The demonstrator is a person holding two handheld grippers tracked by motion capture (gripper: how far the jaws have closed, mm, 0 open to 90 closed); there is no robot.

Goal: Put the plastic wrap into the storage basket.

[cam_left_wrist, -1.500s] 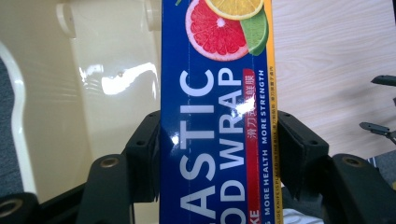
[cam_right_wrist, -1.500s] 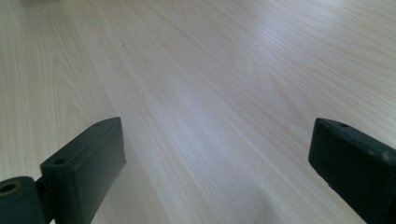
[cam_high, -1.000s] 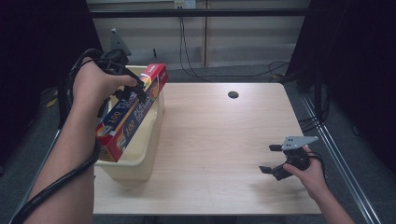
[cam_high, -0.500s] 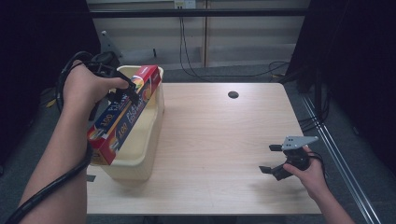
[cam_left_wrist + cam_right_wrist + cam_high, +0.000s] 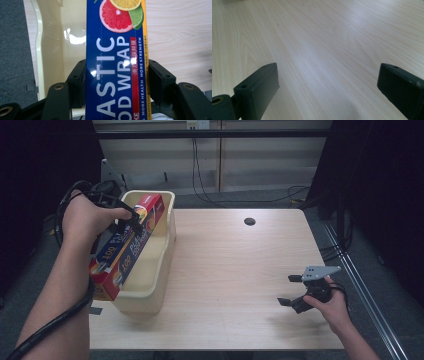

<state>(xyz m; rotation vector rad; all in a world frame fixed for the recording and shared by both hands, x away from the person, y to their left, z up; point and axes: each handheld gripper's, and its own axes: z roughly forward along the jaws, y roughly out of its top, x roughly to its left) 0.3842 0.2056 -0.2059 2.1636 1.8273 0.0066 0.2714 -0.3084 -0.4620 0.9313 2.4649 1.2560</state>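
A long blue and red box of plastic food wrap (image 5: 127,245) hangs tilted over the cream plastic tub (image 5: 150,285) at the table's left, its far end over the tub's back rim. My left gripper (image 5: 127,222) is shut on the box near its upper half. In the left gripper view the box (image 5: 115,70) fills the gap between the two black jaws, with the tub (image 5: 70,35) below it. My right gripper (image 5: 290,290) rests low over the table's right front, open, its fingertips (image 5: 259,87) wide apart with bare wood between them.
The light wooden table (image 5: 240,265) has a dark cable hole (image 5: 249,221) near its back edge. Cables (image 5: 200,175) trail on the floor behind. Dark curtains stand at both sides.
My left gripper has carried the food wrap box leftward and lower over the tub. The right gripper has stayed in place.
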